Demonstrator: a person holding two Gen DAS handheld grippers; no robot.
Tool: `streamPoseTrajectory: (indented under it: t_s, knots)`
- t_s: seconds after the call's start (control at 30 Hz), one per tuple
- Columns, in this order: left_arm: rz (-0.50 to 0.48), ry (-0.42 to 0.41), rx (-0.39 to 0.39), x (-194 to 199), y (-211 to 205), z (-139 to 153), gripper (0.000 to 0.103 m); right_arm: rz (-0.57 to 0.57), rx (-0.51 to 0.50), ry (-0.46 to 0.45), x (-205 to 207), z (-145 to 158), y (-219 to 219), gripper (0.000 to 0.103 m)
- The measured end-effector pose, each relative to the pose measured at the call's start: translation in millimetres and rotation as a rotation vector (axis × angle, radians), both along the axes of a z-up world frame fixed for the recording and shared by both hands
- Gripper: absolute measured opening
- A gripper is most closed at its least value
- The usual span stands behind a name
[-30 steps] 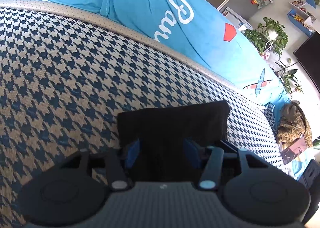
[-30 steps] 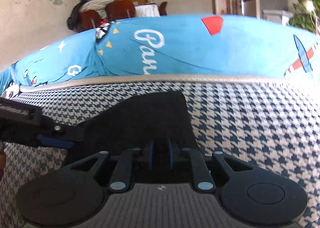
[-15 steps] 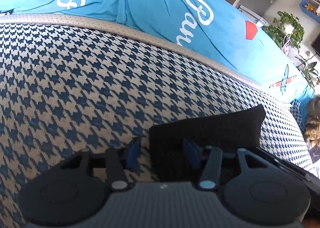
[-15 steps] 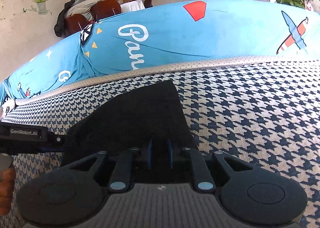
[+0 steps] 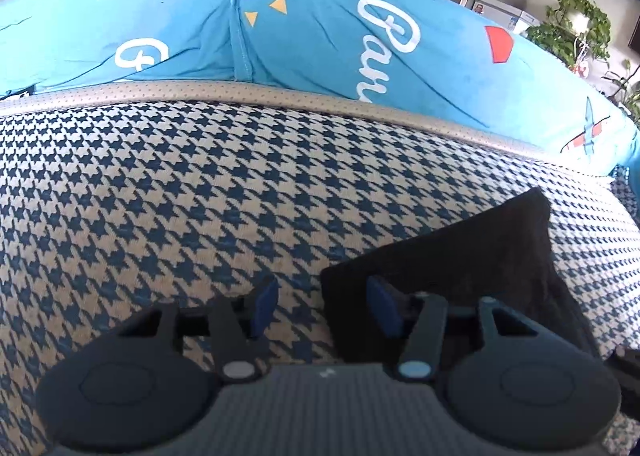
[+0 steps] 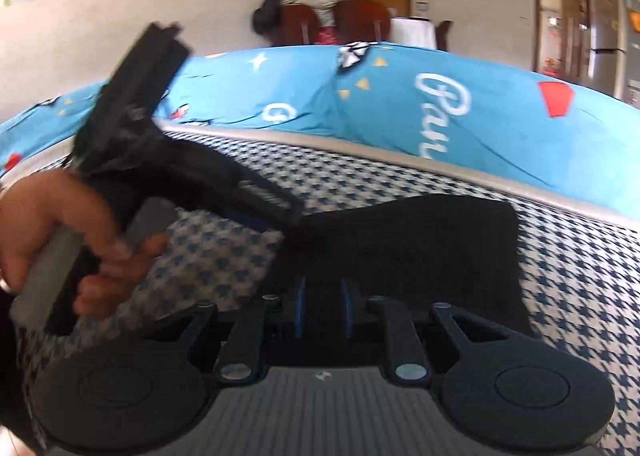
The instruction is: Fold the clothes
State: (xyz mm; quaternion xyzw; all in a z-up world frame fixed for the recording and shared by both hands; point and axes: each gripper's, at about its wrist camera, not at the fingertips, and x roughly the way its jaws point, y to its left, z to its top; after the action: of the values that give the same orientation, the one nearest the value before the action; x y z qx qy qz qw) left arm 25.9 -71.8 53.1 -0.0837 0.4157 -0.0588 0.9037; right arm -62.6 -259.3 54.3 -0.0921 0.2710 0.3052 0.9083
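A houndstooth cover (image 5: pixel 168 192), dark blue on cream, spreads over the whole work surface under both grippers. Nearest, the left gripper (image 5: pixel 324 306) hangs just above it with its jaws apart and opening; the left edge of a folded black garment (image 5: pixel 452 256) lies between them, one blue pad over bare houndstooth and the other over the cloth, neither pressing it. The garment runs off to that gripper's right. The right gripper (image 6: pixel 322 310) stands with its jaws narrow, a small gap showing between the blue pads, and the garment's near edge sits in that gap; I cannot tell whether they pinch it. To its left a hand (image 6: pixel 68 232) grips the other tool's handle. Beyond the garment a grey strip borders the cover, then a bright blue printed sheet (image 5: pixel 320 40). Farthest off stand chairs (image 6: pixel 332 22) heaped with clothing.
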Motion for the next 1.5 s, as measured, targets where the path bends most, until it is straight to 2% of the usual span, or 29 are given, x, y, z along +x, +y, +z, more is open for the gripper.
streamPoseTrajectory:
  t_s: [0.1, 0.27, 0.37, 0.5, 0.6, 0.73, 0.97, 1.0, 1.27, 1.4, 1.5]
  knots:
    - [-0.008, 0.006, 0.025, 0, -1, -4, 0.054, 0.042, -0.045, 0.000, -3, -8, 11, 0.018]
    - [-0.006, -0.002, 0.075, 0, -4, -6, 0.063, 0.052, -0.189, -0.017, -4, -24, 18, 0.018]
    - [0.007, -0.002, 0.076, 0, -2, -6, 0.066, 0.042, -0.203, -0.019, -6, -23, 14, 0.018]
    - [0.018, -0.005, 0.091, 0, -1, -7, 0.068, 0.028, -0.211, -0.010, -9, -21, 13, 0.019]
    - [0.036, -0.018, 0.071, -2, 0, -3, 0.067, 0.040, -0.142, 0.009, -15, -13, 9, 0.019]
    - [0.027, -0.031, 0.048, -3, 0, 2, 0.067, 0.112, -0.054, 0.016, -29, -7, 12, 0.019]
    - [-0.013, -0.025, 0.047, -4, -8, -3, 0.067, 0.230, -0.151, 0.078, -47, -26, 31, 0.019]
    - [-0.015, -0.021, 0.057, -3, -10, -6, 0.067, 0.233, -0.149, 0.087, -49, -27, 30, 0.023]
    - [0.011, -0.015, 0.099, 2, -8, -15, 0.075, 0.204, -0.123, 0.158, -58, -27, 24, 0.025]
    - [0.028, -0.017, 0.113, 3, -6, -15, 0.078, 0.185, -0.143, 0.156, -68, -26, 27, 0.025]
    - [0.039, -0.014, 0.081, 1, -4, -12, 0.076, 0.174, -0.151, 0.158, -72, -22, 31, 0.025]
